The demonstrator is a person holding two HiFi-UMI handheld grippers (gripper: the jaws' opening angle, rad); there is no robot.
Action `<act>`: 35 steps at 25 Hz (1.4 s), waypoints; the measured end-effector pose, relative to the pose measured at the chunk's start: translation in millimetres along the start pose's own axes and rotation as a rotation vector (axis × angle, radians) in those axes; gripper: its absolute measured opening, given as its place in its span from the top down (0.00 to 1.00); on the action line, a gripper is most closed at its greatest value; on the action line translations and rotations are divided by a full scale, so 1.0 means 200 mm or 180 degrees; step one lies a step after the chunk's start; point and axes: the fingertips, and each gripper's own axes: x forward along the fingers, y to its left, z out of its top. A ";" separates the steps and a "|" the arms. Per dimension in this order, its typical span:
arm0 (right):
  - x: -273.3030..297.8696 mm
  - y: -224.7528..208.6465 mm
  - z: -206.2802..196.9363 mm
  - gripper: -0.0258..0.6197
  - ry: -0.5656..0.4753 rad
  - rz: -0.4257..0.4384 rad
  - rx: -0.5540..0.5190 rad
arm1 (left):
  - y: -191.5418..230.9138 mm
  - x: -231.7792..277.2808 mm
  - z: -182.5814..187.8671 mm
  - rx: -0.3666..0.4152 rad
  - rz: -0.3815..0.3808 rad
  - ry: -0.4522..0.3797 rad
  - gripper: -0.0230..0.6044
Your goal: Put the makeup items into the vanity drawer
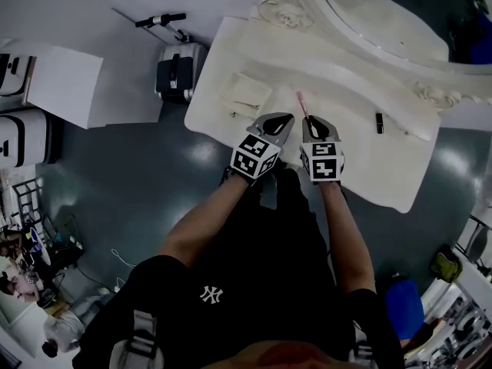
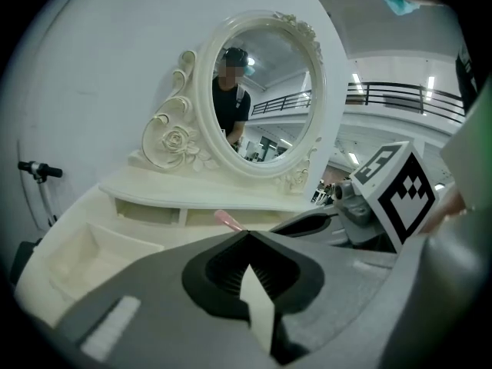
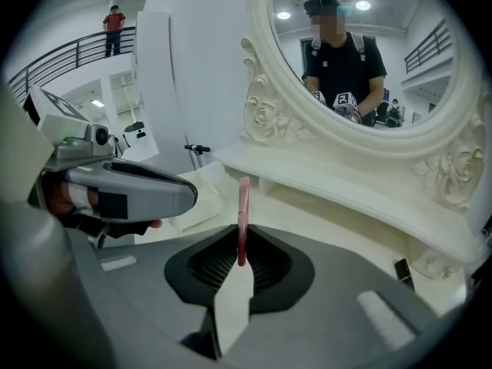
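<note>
Two grippers side by side above a white vanity table (image 1: 369, 167), right gripper (image 3: 241, 241) clamped on a thin pink makeup stick (image 3: 243, 206) pointing toward the mirror (image 3: 361, 52), left gripper (image 2: 247, 235) closed and empty, open drawer (image 1: 247, 94) just left, small black makeup item (image 1: 379, 121) on the tabletop to the right.

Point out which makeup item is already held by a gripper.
The slim pink stick, clamped between the right gripper's jaws; the small dark tube lies untouched on the vanity top.
</note>
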 end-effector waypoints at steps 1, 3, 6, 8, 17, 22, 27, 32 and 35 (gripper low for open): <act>0.01 0.03 0.02 0.87 -0.0009 0.0035 -0.0035 | 0.02 -0.03 0.00 -0.0004 0.0027 -0.0018 0.96; 0.03 0.10 0.06 0.87 -0.0027 0.0104 -0.0110 | 0.07 -0.07 0.01 -0.0021 0.0077 -0.0048 0.96; 0.07 0.18 0.12 0.87 -0.0073 0.0189 -0.0255 | 0.12 -0.14 0.01 -0.0053 0.0148 -0.0085 0.96; 0.11 0.24 0.15 0.87 -0.0091 0.0259 -0.0366 | 0.17 -0.19 0.00 -0.0081 0.0206 -0.0111 0.96; 0.26 0.50 0.29 0.87 -0.0049 0.0502 -0.0736 | 0.38 -0.35 0.00 -0.0206 0.0425 -0.0198 0.96; 0.36 0.57 0.31 0.87 0.0047 0.0578 -0.0902 | 0.46 -0.41 -0.02 -0.0269 0.0500 -0.0207 0.96; 0.45 0.62 0.30 0.87 0.0168 0.0611 -0.1078 | 0.53 -0.43 -0.03 -0.0328 0.0550 -0.0223 0.96; 0.53 0.65 0.29 0.87 0.0252 0.0631 -0.1167 | 0.59 -0.44 -0.03 -0.0360 0.0577 -0.0226 0.96; 0.56 0.66 0.28 0.87 0.0307 0.0631 -0.1208 | 0.62 -0.46 -0.02 -0.0385 0.0594 -0.0229 0.96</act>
